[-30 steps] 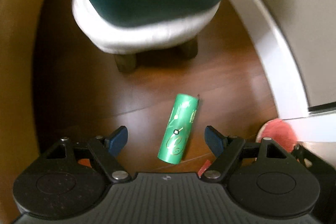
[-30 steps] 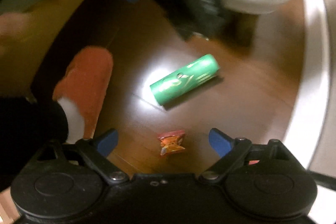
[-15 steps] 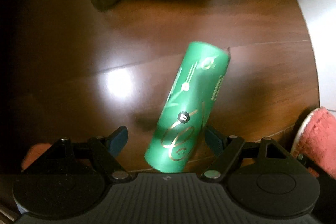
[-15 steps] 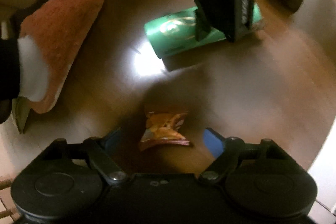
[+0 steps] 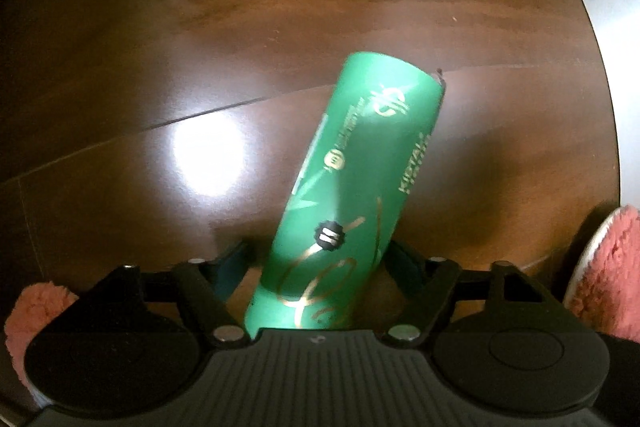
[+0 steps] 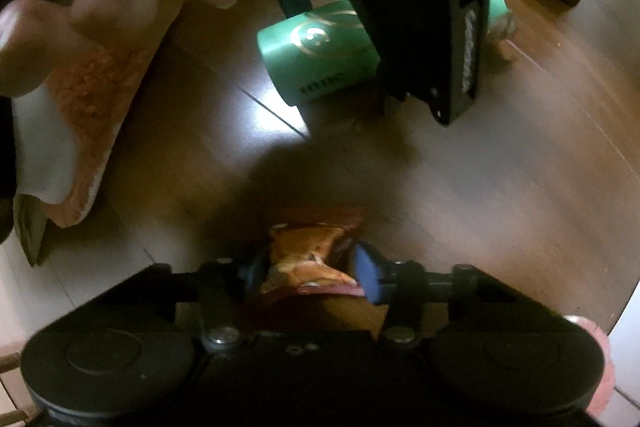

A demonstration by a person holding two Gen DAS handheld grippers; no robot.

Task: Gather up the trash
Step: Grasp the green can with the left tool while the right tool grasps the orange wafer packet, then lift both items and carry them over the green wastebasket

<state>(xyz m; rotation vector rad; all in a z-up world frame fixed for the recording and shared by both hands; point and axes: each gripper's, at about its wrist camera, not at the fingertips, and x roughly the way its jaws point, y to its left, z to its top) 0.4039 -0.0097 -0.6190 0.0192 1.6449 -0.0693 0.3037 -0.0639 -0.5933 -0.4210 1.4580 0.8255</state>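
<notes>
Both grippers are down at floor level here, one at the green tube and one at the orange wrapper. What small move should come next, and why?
Probably lift both straight up. The left gripper has its jaws against the green tube, and the right gripper looks shut on the orange wrapper. Both pieces seem to lie on the wooden floor, so a short raise would test the holds.

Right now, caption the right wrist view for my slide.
Right gripper pinches an orange snack wrapper off the wood floor while the left gripper clamps a green tube beyond.
</notes>
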